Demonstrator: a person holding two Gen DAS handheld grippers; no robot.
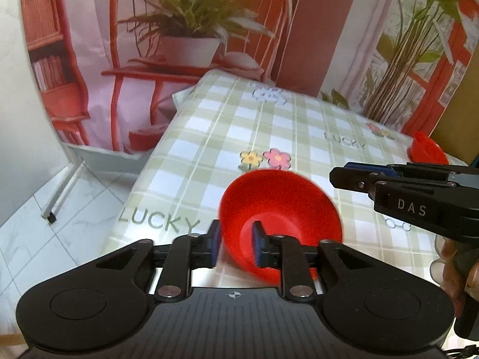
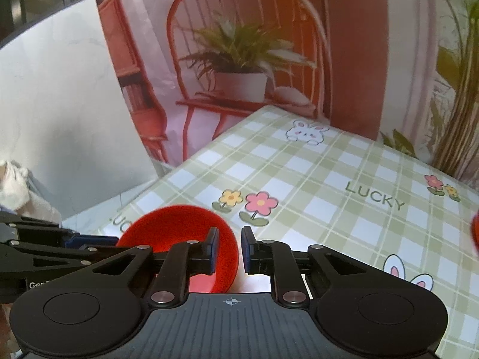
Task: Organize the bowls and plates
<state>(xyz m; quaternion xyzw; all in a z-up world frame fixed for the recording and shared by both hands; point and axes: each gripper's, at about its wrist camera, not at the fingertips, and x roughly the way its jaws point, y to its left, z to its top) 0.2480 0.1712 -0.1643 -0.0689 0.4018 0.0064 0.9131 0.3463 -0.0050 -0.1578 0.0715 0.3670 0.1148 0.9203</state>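
Bowl release, both grippers straddling its rim.
You had left gripper and right gripper jaws apart, unclamped; lifting straight off the bowl looked safest.

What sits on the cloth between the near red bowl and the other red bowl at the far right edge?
Left wrist view: between the near red bowl and the far red bowl the checked tablecloth is bare; only the right gripper reaches over that stretch.

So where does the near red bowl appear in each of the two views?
Left wrist view: red bowl at lower centre, its wall between the left gripper's fingers.
Right wrist view: red bowl at lower left, its rim between the right gripper's fingers.
Shared landmark: flower pair just beyond it.
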